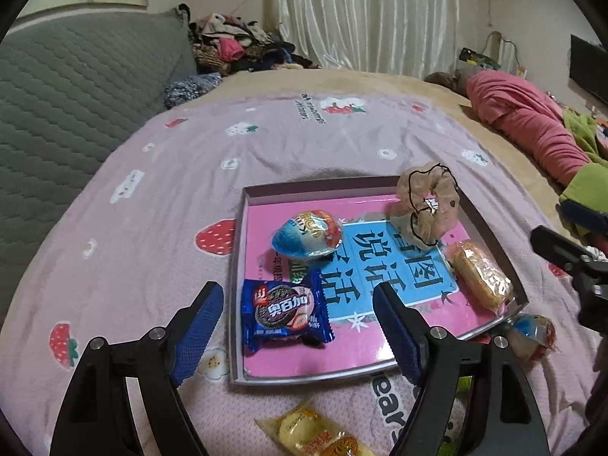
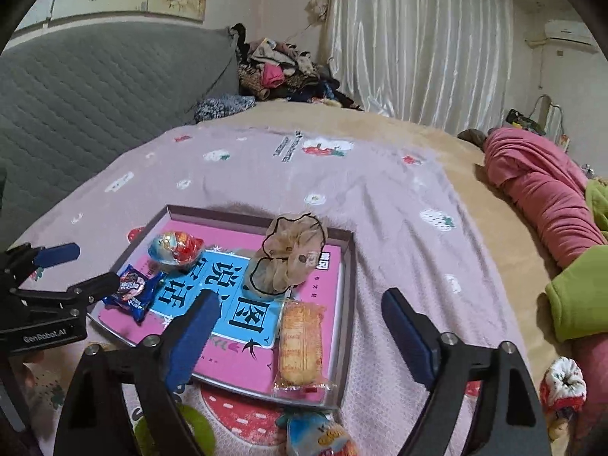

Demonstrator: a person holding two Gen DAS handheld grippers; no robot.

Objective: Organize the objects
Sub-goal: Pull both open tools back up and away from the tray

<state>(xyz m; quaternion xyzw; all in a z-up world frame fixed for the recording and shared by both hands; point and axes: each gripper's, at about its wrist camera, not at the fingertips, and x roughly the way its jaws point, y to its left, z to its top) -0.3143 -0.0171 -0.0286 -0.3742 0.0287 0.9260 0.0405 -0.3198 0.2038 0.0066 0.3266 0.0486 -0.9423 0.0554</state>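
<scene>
Blue-padded left gripper and right gripper are both gaping wide, gripping nothing. Mid-frame, the shallow tray is holding a cookie packet, foil egg, scrunchie and wrapped cake.

Shallow grey tray with pink and blue printed base, lying flat on bed. Inside: blue cookie packet flat at near left; foil egg, blue, silver and red, behind it; beige sheer scrunchie propped at far right; orange cracker pack lengthwise along right wall
</scene>
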